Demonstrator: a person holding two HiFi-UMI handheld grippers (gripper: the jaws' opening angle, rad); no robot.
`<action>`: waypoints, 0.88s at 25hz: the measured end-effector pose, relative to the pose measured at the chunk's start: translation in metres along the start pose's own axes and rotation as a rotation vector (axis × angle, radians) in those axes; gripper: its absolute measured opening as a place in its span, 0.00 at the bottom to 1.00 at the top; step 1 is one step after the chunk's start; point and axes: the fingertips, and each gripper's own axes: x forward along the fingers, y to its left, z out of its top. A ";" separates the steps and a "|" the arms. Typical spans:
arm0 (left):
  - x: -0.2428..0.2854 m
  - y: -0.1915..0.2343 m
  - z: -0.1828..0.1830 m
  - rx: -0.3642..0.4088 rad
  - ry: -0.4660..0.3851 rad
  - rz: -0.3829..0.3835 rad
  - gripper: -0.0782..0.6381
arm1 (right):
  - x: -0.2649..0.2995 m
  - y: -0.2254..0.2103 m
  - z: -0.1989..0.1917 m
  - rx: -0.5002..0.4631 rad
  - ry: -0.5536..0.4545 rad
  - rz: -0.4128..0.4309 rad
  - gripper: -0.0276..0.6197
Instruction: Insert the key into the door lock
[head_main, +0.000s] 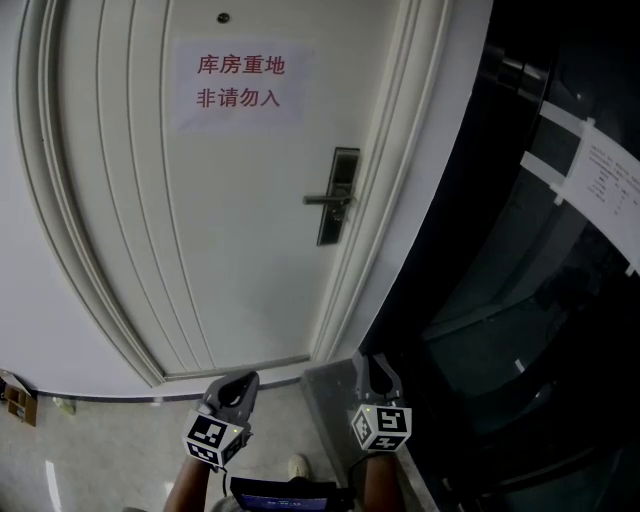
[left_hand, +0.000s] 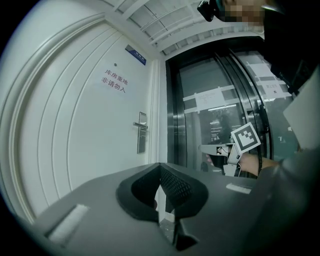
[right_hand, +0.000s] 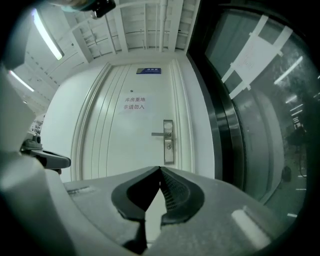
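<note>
The white door (head_main: 230, 220) carries a metal lock plate (head_main: 340, 196) with a lever handle (head_main: 326, 200). In the right gripper view the plate (right_hand: 168, 141) is straight ahead, and a small round keyhole (right_hand: 169, 146) shows below the handle. My left gripper (head_main: 240, 379) and right gripper (head_main: 372, 360) are low in the head view, well short of the door, and both point at it. Each one's jaws meet at the tips, left gripper (left_hand: 160, 165) and right gripper (right_hand: 160, 168). No key shows in any view.
A paper sign with red characters (head_main: 240, 82) hangs on the door. Dark glass panels (head_main: 520, 280) with a taped notice (head_main: 605, 185) stand right of the door frame. A small box (head_main: 18, 397) lies on the floor at far left. A shoe (head_main: 298, 465) is below.
</note>
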 end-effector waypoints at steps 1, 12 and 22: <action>-0.003 -0.002 0.000 0.000 -0.001 -0.007 0.11 | -0.007 0.003 -0.002 0.001 0.004 -0.002 0.05; -0.030 -0.017 -0.008 -0.006 0.006 -0.046 0.11 | -0.068 0.027 -0.025 0.019 0.040 -0.028 0.05; -0.040 -0.023 -0.005 -0.007 -0.008 -0.068 0.11 | -0.099 0.035 -0.029 0.018 0.043 -0.053 0.05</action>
